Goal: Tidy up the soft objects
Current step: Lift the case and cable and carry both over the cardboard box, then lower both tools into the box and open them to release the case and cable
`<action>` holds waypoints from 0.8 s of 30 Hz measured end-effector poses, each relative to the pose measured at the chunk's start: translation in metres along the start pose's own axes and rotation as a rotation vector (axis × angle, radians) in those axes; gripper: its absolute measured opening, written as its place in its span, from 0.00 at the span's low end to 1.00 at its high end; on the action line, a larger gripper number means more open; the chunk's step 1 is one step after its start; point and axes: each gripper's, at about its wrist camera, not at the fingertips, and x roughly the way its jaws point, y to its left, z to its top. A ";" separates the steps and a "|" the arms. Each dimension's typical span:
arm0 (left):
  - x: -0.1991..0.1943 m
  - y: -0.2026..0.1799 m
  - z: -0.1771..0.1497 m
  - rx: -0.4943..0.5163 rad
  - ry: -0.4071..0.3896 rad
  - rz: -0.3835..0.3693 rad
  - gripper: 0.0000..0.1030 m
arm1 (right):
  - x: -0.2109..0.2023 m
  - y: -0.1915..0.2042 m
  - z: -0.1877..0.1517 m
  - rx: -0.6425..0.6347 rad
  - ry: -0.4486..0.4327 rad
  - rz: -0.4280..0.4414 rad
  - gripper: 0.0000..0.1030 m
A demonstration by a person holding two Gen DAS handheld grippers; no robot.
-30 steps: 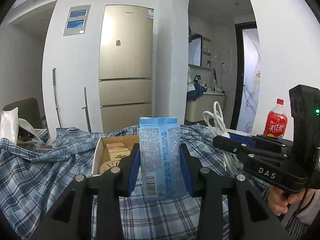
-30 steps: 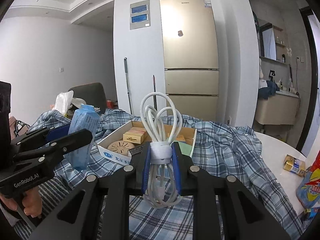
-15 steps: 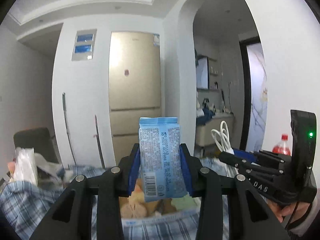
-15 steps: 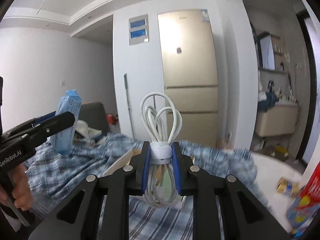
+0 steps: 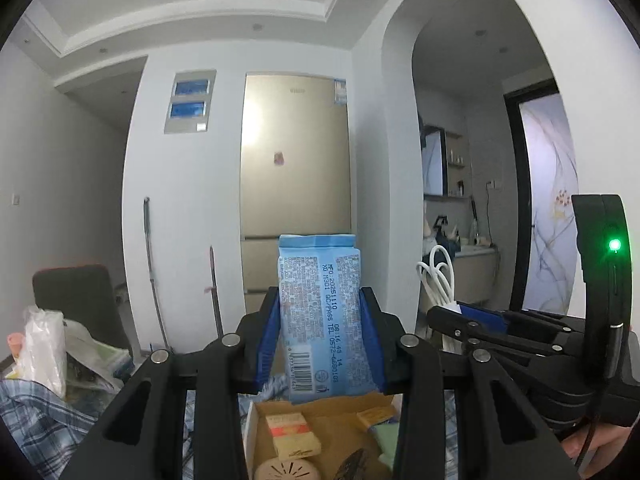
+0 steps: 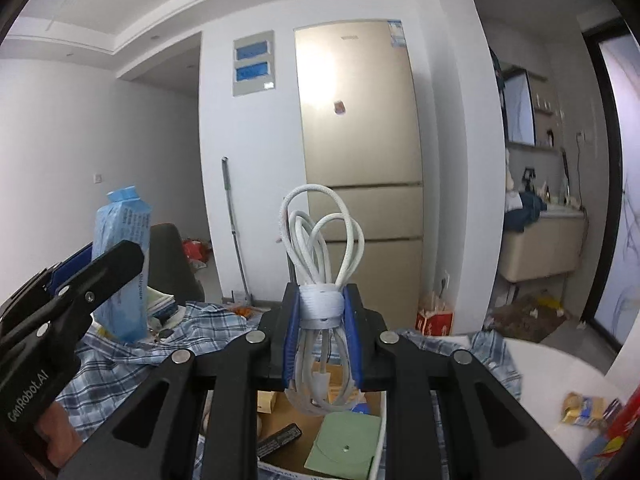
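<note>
The blue tissue pack [image 5: 320,316] is held upright by the left gripper [image 5: 320,344] and the white cable bundle [image 6: 322,304] by the right gripper [image 6: 322,344], both just above the open cardboard box [image 5: 340,412].

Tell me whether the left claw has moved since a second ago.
Yes. The left claw, gripping the blue tissue pack, rose: the gold fridge sits lower in view.

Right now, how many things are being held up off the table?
2. The blue tissue pack is clamped in the left tool; the bundled white cable is clamped in the right tool. Both hang above the cardboard box.
</note>
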 end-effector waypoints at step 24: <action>0.103 0.035 -0.096 -0.053 0.564 0.021 0.39 | 0.103 -0.029 -0.101 0.195 0.484 0.208 0.19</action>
